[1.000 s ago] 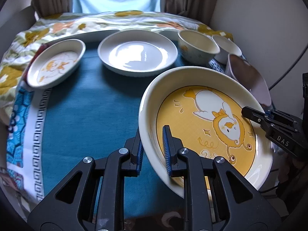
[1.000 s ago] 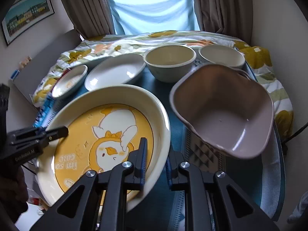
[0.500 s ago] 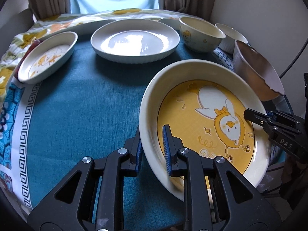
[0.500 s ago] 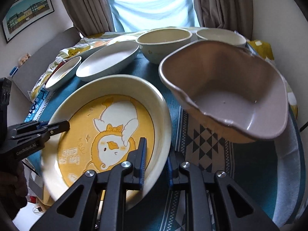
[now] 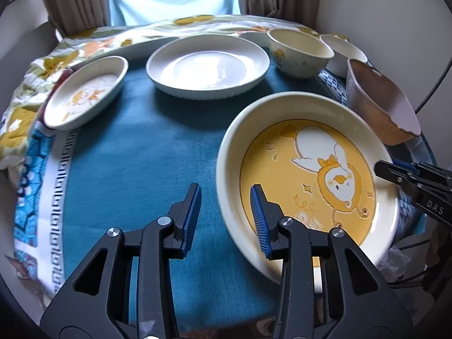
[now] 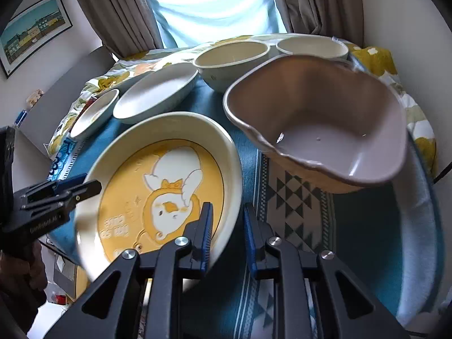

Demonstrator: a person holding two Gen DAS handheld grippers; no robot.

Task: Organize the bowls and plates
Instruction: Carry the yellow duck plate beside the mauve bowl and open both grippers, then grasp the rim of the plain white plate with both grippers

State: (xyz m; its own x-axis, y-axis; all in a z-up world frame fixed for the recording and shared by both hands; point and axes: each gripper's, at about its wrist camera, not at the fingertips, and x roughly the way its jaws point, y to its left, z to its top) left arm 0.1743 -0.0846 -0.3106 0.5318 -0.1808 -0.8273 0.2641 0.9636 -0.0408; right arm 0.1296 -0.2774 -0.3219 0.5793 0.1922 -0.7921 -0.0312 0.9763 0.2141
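Yellow duck plate largest, near right on blue cloth, near edge overhanging table; not yet stacked. White plate far centre, small oval duck dish far left, brown bowl right, two cream bowls far right: all separate, sorting barely begun. Left gripper jaws opening, rim between, pads clear. Right gripper clenched on plate's rim.

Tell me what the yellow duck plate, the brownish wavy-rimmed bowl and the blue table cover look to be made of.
Yellow duck plate: probably glazed ceramic; thick cream rim, glossy sheen, outlined painted design.
Brownish wavy-rimmed bowl: likely glazed stoneware or melamine; smooth satin inside with small highlights, irregular darker edge. The look leaves it open.
Blue table cover: fabric, seemingly short-pile or velvety; matte, with soft brushed shading and a woven patterned border.
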